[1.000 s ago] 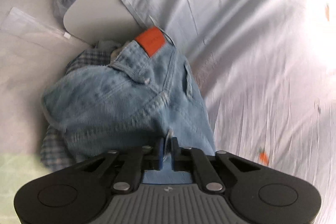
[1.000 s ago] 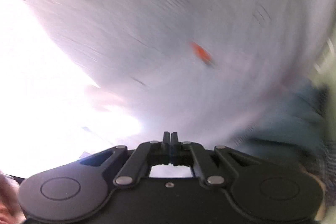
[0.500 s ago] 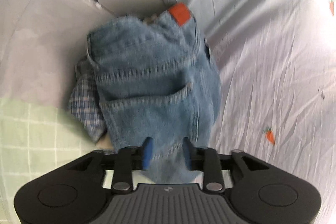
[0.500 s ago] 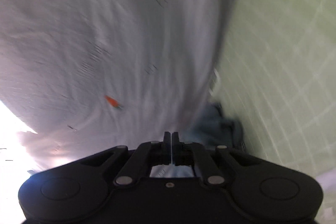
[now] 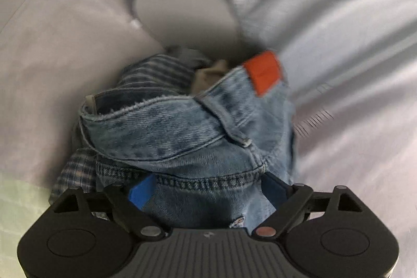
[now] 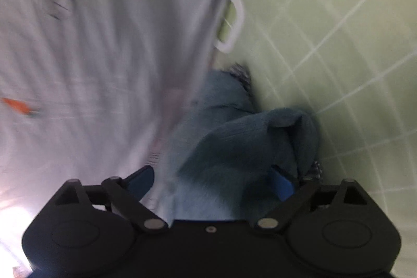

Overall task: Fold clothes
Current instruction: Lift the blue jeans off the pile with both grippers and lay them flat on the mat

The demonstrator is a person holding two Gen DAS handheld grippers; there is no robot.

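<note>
A pale sheet [image 5: 338,17] covers the bed; at its left edge lie bunched jeans [image 5: 187,127] over checked cloth [image 5: 75,173]. Both tools, left tool [image 5: 208,189] and right tool [image 6: 211,180], have just been opening, jaws wide astride denim, pads not pressing. Likely releasing; next, regrip an edge.

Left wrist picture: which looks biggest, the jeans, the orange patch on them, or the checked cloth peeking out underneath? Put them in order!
As they look in that view:
1. Jeans, by far the biggest, though they lie closest to the camera.
2. Checked cloth; only part shows, the rest is hidden under the jeans.
3. Orange patch, smallest.
</note>
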